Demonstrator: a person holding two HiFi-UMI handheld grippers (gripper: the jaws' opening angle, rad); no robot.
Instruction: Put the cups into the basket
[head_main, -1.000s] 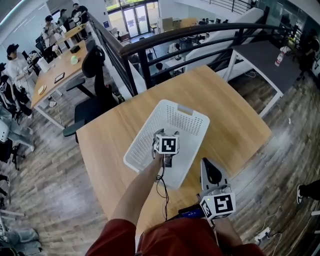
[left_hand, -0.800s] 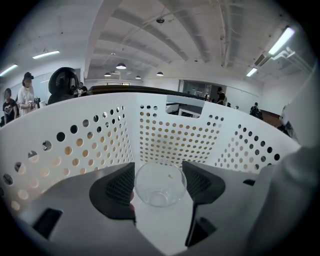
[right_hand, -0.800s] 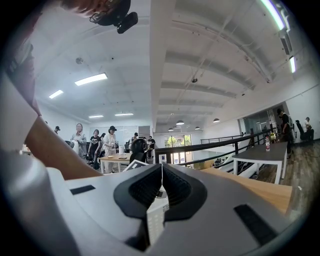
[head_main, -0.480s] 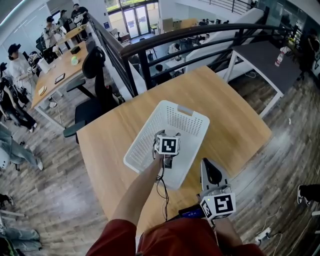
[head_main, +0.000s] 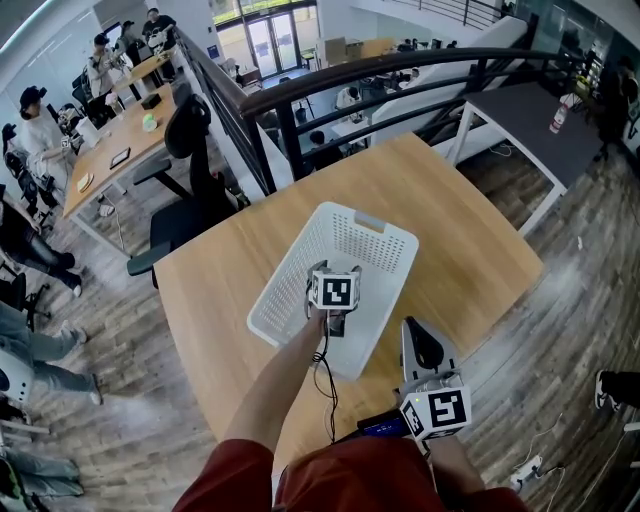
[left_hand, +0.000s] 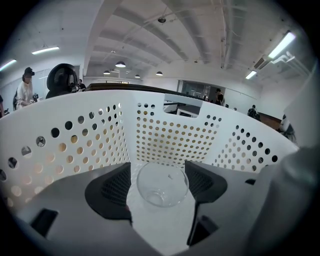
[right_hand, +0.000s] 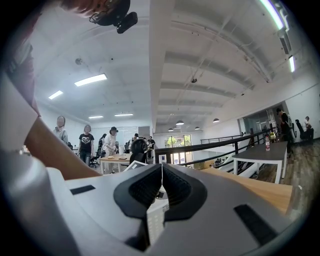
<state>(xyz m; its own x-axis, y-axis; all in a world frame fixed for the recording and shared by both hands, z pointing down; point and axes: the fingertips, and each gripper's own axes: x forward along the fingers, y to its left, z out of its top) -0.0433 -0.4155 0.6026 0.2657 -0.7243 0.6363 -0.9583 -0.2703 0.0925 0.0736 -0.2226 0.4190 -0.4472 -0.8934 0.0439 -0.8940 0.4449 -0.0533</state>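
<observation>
A clear glass cup (left_hand: 162, 184) sits low inside the white perforated basket (left_hand: 170, 135), between the two dark pads of my left gripper (left_hand: 159, 181). The jaws are opening and a thin gap shows beside the cup on the left. In the head view the left gripper (head_main: 328, 275) reaches into the basket (head_main: 370, 222) and hides the cup. My right gripper (head_main: 415, 335) hovers at the near table edge, right of the basket, shut with nothing between its pads (right_hand: 161, 187).
The basket lies on a wooden table (head_main: 450, 220). A black railing (head_main: 300, 95) runs behind the table's far edge. An office chair (head_main: 190, 130) stands at its far left. The table edge drops to the floor on the right (head_main: 560, 330).
Neither gripper nor the basket has visibly moved in the head view. Only people at the far left have walked.
</observation>
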